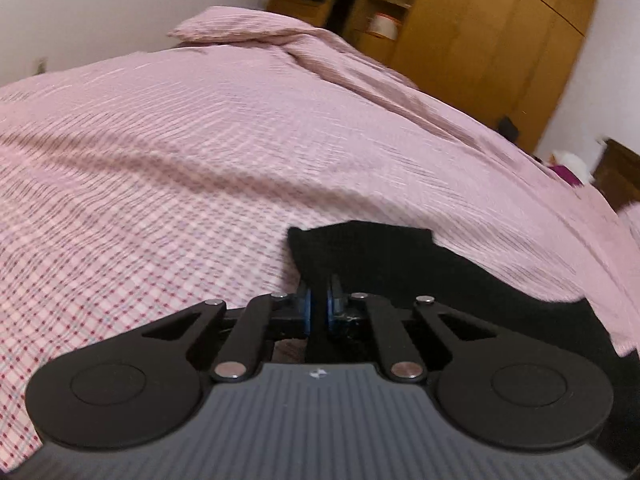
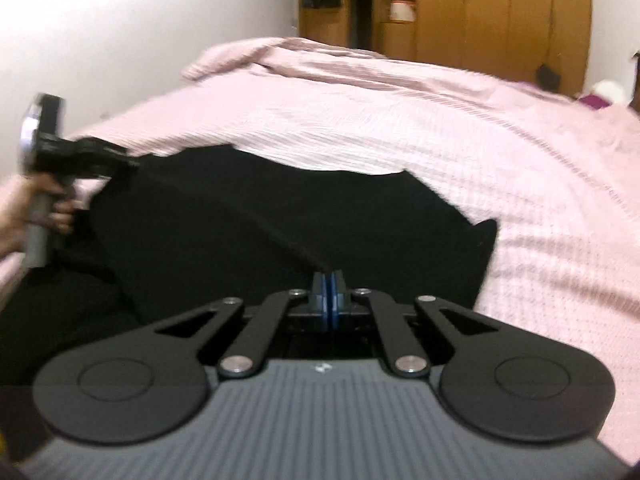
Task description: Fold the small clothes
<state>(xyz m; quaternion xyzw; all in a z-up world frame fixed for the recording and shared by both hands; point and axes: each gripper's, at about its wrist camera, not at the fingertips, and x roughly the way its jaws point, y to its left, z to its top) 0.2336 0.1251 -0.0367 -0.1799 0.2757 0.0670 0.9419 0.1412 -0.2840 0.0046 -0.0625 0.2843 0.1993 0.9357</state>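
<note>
A black garment [image 2: 256, 232] lies spread on the bed [image 2: 460, 128], which has a pink checked cover. Both grippers hold it by one edge each.

Left wrist view: the left gripper [image 1: 319, 300] has its blue pads [image 1: 307, 304] nearly together, w/ black cloth clamped between them. The garment [image 1: 400, 268] runs from the pads forward and to the right, so most of it is on the right side of this gripper; on the left side there is only the bed cover [image 1: 160, 152]. The far corner of the cloth is just ahead of the fingertips.

Right wrist view: the right gripper [image 2: 330, 286] has pads pressed tight together, and a fold of the black cloth goes into them from above. The garment here spreads ahead and mostly to the left of the gripper; its right edge ends near a pointed corner, then pink cover begins. At the far left of this view is the left gripper [image 2: 128, 162], held by the person's hand [image 2: 36, 208], touching the far left corner of the garment, which looks lifted a bit there.

Behind the bed stands a wooden wardrobe [image 2: 500, 12] and open shelves w/ a white pot [image 2: 401, 10]. The pictures are somewhat blurred
</note>
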